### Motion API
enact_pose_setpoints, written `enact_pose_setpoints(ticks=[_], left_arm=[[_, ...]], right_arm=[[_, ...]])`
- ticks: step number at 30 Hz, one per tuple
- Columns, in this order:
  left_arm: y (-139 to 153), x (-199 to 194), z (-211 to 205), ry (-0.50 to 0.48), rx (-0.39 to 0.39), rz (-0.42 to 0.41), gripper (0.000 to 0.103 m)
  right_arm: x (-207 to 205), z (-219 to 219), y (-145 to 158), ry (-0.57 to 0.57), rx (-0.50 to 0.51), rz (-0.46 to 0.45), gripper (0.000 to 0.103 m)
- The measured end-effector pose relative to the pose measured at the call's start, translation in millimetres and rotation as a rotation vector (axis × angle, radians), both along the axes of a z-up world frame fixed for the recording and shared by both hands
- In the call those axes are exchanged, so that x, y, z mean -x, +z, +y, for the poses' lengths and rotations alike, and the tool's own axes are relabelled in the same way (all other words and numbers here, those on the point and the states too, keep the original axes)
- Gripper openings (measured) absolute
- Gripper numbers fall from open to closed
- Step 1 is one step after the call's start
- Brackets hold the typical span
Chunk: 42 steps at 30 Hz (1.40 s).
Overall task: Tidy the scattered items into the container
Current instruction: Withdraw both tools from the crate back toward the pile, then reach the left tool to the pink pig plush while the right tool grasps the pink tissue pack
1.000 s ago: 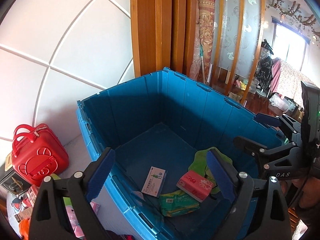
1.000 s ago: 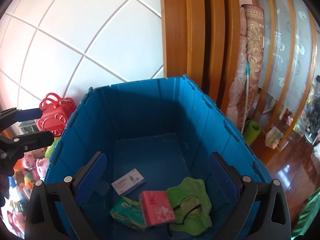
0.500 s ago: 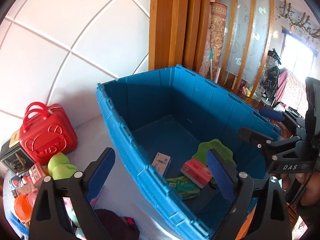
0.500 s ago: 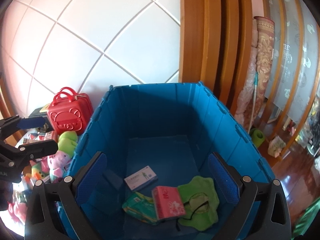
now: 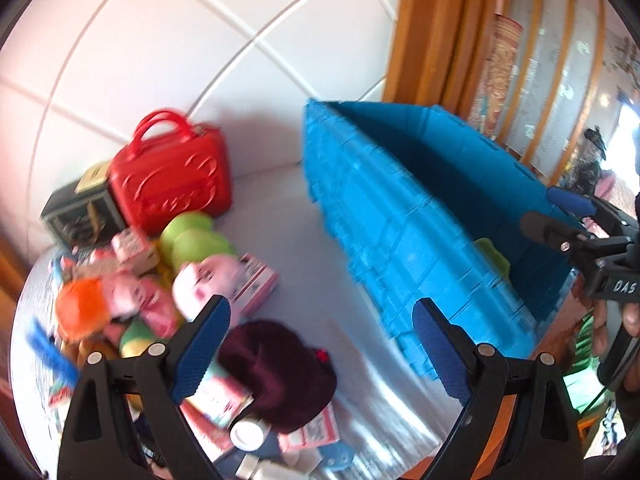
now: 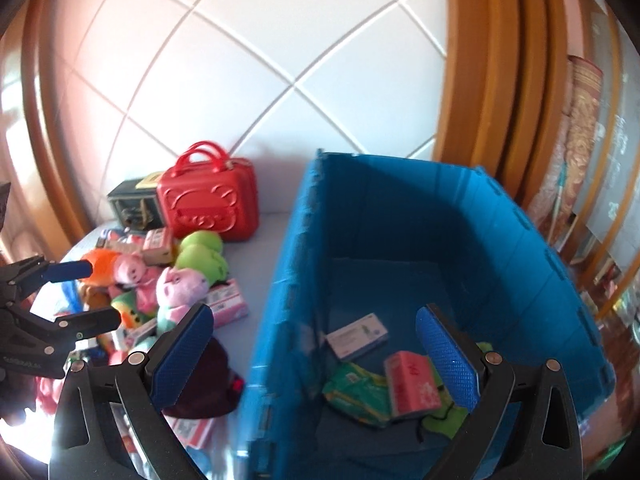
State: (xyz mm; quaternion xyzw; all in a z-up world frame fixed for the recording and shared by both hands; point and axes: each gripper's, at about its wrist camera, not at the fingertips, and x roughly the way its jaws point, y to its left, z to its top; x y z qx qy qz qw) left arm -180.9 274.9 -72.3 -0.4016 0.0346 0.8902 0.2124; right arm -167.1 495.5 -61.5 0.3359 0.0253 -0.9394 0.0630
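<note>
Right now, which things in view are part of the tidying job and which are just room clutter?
Job: blue crate; pile of toys and boxes; dark hat; red case.
Not the job: rolled rug; wooden frame; tiled wall.

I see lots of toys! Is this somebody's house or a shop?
Probably a home. Plush toys and a red toy case lie scattered beside a blue storage bin, with wooden doors behind.

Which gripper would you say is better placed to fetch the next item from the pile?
Left gripper: open, over the toy pile. Right gripper straddles the blue bin wall.
</note>
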Motion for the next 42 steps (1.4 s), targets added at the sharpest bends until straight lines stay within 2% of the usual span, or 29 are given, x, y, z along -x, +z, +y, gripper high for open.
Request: enact_pose_setpoints(ticks=[5,11,16,20,28,34,38,42], left_arm=[[-27,-16,-77,0.105,0.005,-0.055,0.093],[-59,-37,-160,0.212,0.087,-0.084,0.093],[-88,-51,-223,0.274,0.157,-0.131,0.093],[-116,-66,-263,0.27,0.202,-0.185,0.093],[-185,-95,-308,0.188,0.318,-0.338,0.093],[-226,-104,-330,0.152,0.362,-0.425,0.093],[-251,-103,-343,0.145,0.378,-0.454,0.093],[-261,-97,-348,0.131,0.375,-0.446,0.094]], right_arm=[[-3,-64,-11,0.089,-0.019,-0.032,0.103],[-5,-141,-37,0.208,-0.035,-0.085,0.103],[-6,-196,-78,0.282,-0.05,-0.156,0.103],[-6,-223,-113,0.296,-0.064,-0.223,0.103],[-28,-260,-185,0.33,-0.121,-0.378,0.103],[-46,-279,-215,0.365,-0.134,-0.472,0.103],[-57,-310,-224,0.466,-0.139,-0.498,0.103],[-70,-351,-234,0.624,-0.153,-0.506,0.103]])
